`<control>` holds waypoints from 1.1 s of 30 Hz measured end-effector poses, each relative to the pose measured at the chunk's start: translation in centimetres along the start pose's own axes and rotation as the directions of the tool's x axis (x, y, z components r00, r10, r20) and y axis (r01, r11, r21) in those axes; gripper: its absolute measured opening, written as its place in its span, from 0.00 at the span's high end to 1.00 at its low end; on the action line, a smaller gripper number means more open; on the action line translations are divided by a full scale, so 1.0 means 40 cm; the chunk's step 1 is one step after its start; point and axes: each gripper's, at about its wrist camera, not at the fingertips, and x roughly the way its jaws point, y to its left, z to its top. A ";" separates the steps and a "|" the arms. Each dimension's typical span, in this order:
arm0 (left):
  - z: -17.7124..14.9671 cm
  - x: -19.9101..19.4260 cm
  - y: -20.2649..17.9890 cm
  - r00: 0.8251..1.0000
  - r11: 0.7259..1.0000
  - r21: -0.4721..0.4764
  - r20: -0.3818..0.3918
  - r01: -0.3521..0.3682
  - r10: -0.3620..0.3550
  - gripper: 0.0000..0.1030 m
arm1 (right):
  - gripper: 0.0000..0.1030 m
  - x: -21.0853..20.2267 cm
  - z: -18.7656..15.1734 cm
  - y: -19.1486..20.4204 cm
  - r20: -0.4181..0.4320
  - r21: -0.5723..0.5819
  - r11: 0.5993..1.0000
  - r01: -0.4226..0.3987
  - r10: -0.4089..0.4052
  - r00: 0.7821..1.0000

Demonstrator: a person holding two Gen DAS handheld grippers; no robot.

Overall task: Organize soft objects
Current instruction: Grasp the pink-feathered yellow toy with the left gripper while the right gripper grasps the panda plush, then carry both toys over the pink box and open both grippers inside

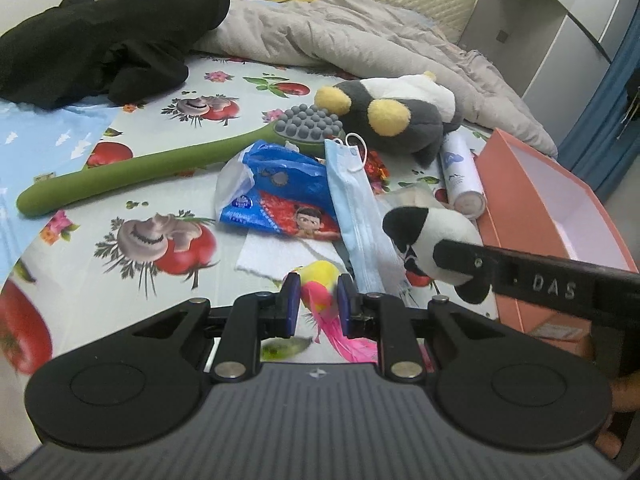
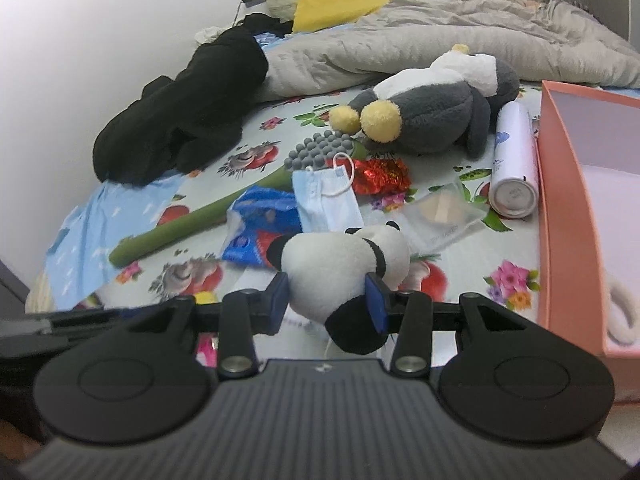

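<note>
Gripping soft toys in both jaws: the left gripper (image 1: 319, 304) pinches a pink-yellow feathered toy (image 1: 320, 294), the right gripper (image 2: 327, 300) a panda plush (image 2: 344, 266), by the bed's near edge. The orange box (image 2: 560, 216) looks nearly empty; the grey plush (image 2: 432, 120) remains.

The pink box (image 2: 560, 184) runs off the right edge in the right wrist view, so its far wall and most of its floor stay unseen. A pale loop (image 2: 624, 312) inside it is cut by the same edge; what it belongs to cannot be told. The panda plush (image 2: 344, 264) hides the lower part of the blue face mask (image 2: 324, 200). In the left wrist view the yellow and pink feathered toy (image 1: 320, 284) is covered at the sides by the gripper's pads (image 1: 291, 300), and its head cannot be made out. The print on the white spray can (image 1: 460, 176) is too small to read. The black garment (image 1: 100, 48) leaves the picture at the left.
</note>
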 end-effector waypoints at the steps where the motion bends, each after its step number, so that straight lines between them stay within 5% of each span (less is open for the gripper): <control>1: -0.006 -0.010 -0.003 1.000 1.000 0.000 0.003 0.000 0.000 0.77 | 0.57 -0.010 -0.009 0.001 0.000 -0.002 1.000 0.001 -0.001 1.000; 12: -0.039 -0.084 -0.035 1.000 1.000 0.027 0.023 -0.002 0.002 0.77 | 0.57 -0.111 -0.087 -0.001 0.015 -0.016 1.000 0.027 -0.027 1.000; 33: -0.015 -0.182 -0.165 0.997 0.989 0.137 0.047 0.061 -0.068 0.77 | 0.58 -0.289 -0.106 -0.045 0.120 -0.035 0.994 0.100 -0.096 0.988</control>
